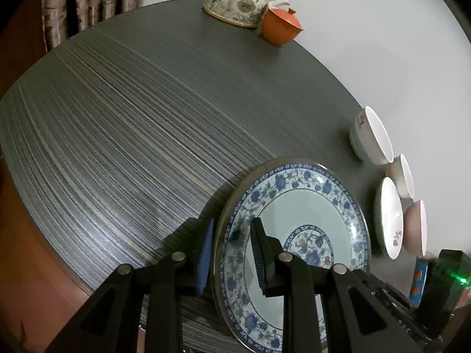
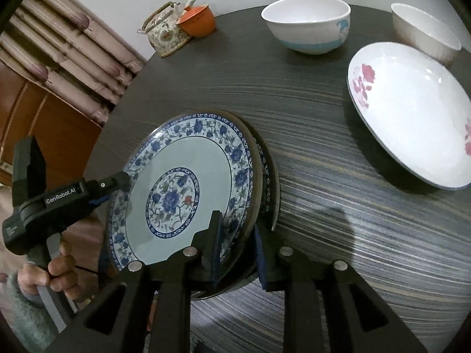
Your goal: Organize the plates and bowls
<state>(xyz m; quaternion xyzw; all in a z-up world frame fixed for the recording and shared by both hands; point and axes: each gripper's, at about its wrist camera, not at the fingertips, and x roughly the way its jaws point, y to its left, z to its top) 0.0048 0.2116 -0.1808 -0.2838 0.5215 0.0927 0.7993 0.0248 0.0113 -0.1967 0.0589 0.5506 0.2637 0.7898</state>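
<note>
A blue-and-white flowered plate [image 2: 176,182] lies on top of a second plate [image 2: 269,176] of the same pattern, on the dark striped table [image 2: 338,220]. My left gripper [image 2: 123,181] is shut on the top plate's left rim. In the left wrist view, my left gripper [image 1: 232,250] has one finger inside the plate [image 1: 309,206] and its blue pad outside. My right gripper [image 2: 237,247] straddles the plate's near rim, one finger over the inner face and the blue pad under the edge, without a visible squeeze.
A white plate with pink flowers [image 2: 412,111] lies at the right. Behind it stand a white bowl with a blue band [image 2: 306,23] and a plain white bowl [image 2: 424,32]. A flowered teapot [image 2: 164,32] and an orange cup [image 2: 197,20] sit at the far edge. A hand [image 2: 59,264] holds the left gripper.
</note>
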